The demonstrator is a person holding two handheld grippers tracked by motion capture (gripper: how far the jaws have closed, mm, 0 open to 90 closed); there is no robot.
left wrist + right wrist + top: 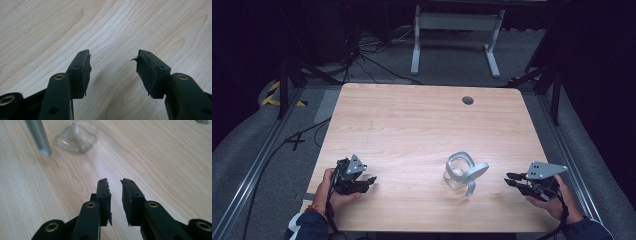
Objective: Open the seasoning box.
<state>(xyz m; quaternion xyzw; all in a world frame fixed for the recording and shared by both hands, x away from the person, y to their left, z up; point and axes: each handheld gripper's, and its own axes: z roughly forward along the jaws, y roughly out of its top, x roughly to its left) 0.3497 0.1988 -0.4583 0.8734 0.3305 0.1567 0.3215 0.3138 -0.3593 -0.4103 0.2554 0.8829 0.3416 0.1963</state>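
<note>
High view: both grippers, left gripper (371, 181) and right gripper (510, 179), are held spread and empty at the lower corners; reaching the glass jar (458, 172) at lower centre is probably called for next.

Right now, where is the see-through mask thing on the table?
In the high view, the clear plastic mask lies on the table's near right part, between the two grippers and closer to the right gripper.

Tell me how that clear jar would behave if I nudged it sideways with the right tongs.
The jar looks like glass, so probably rigid, slick and breakable. It stands upright on smooth wood, so it would likely slide. Grey tongs lean across its rim, so a push may shift them or tip the jar.
</note>
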